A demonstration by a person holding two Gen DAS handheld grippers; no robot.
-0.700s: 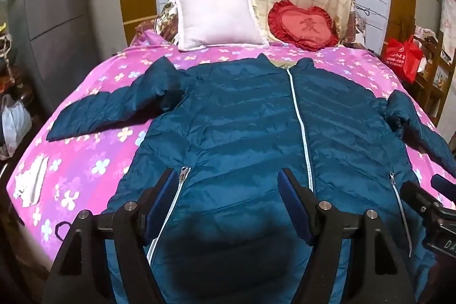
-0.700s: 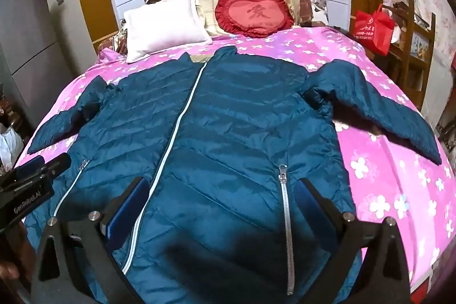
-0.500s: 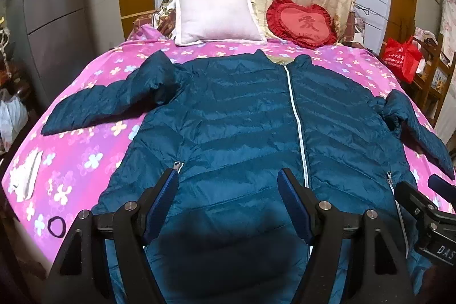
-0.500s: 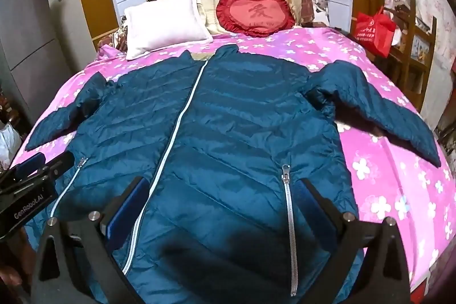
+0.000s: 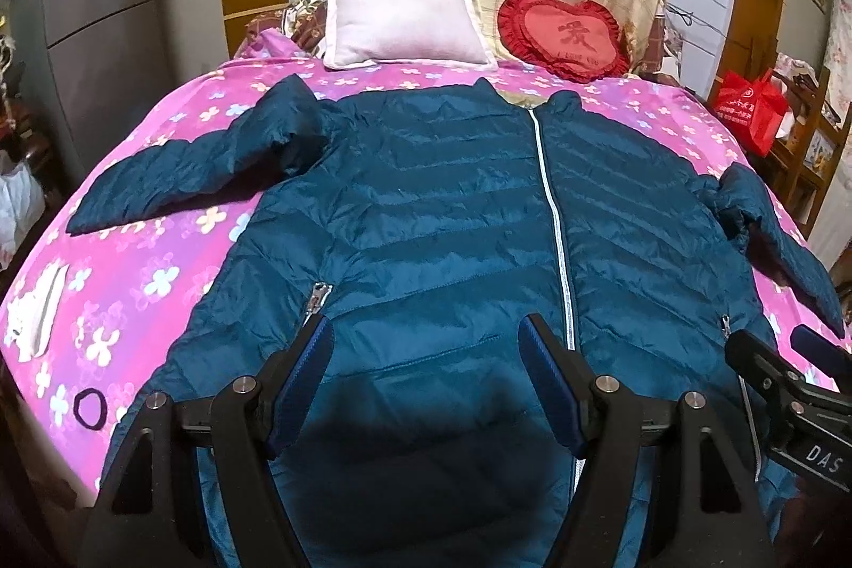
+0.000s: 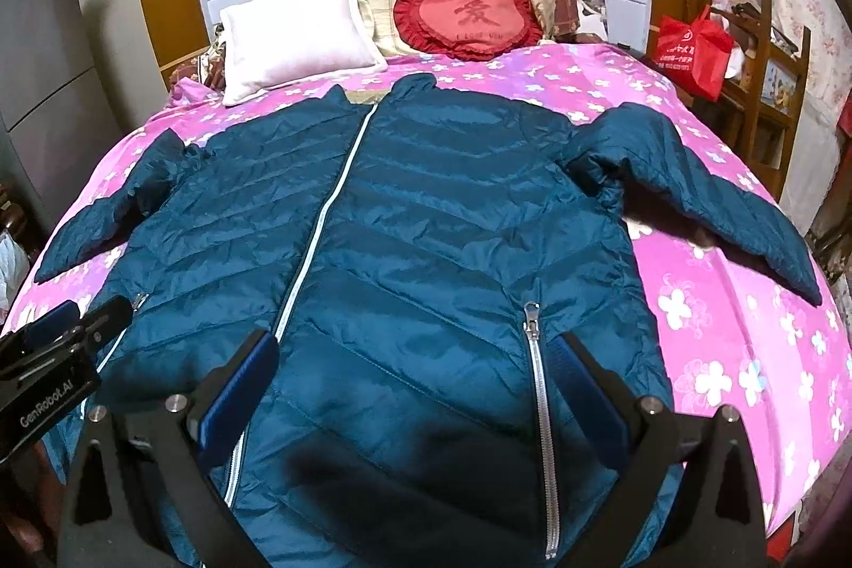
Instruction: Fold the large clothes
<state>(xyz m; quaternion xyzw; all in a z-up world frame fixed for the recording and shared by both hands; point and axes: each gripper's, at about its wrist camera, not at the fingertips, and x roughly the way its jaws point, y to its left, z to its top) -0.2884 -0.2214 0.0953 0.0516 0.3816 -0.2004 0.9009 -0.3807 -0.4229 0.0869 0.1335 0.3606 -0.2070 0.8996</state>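
Pink flowered bedspread ahead of your tools. Teal quilted puffer jacket lies flat on it, zipped, both sleeves out: no fold made yet, all left to do. Left gripper and right gripper hover over its hem, jaws spread, empty.

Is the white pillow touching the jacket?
Apart. In the left wrist view a strip of pink floral sheet shows between the white pillow and the collar of the jacket.

left claw – jaws apart, empty, tilted down | right claw – jaws wide, empty
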